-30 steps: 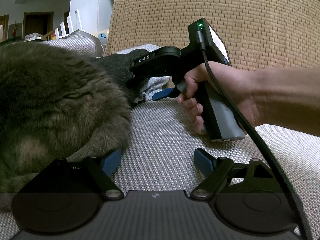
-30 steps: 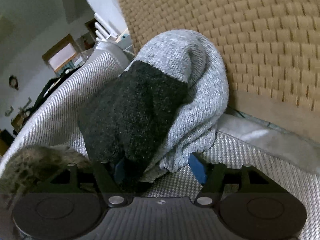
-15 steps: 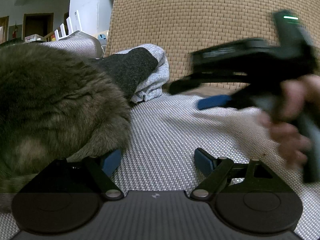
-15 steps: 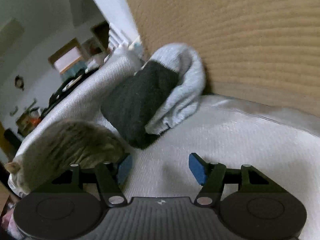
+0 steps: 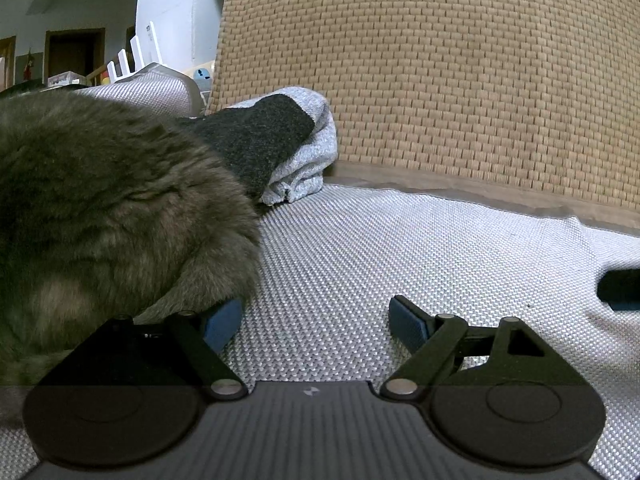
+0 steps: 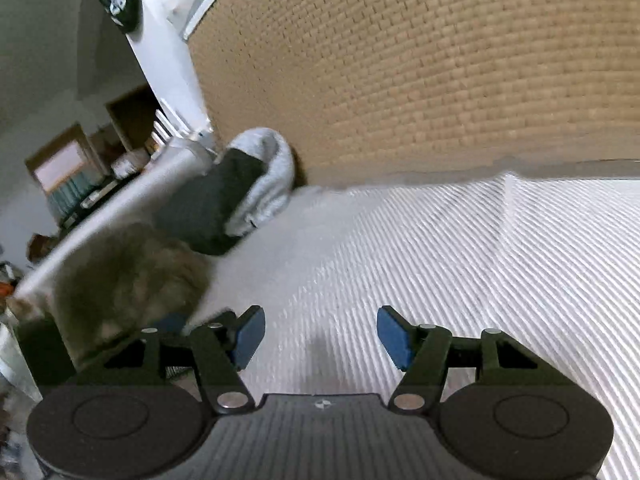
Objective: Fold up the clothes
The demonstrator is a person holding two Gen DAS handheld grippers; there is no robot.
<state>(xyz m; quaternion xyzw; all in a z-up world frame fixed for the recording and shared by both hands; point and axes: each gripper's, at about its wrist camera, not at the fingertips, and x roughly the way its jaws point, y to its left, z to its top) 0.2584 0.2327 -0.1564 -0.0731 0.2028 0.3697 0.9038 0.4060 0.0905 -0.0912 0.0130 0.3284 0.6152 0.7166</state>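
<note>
So the folded clothes (image 5: 280, 148) are a chunky knit bundle, light grey wrapped round a dark charcoal panel (image 6: 224, 196), sitting in the far corner of the woven grey cushion (image 5: 380, 248), snug against the tan wicker backrest (image 5: 460, 80).

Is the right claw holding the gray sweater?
No, the right claw is open with nothing between its fingers, and the gray sweater lies far off by the woven wall.

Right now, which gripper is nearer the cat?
Left. The left gripper sits right beside the cat, one finger at its fur. The right gripper hangs off to the side, over bare cushion.
</note>
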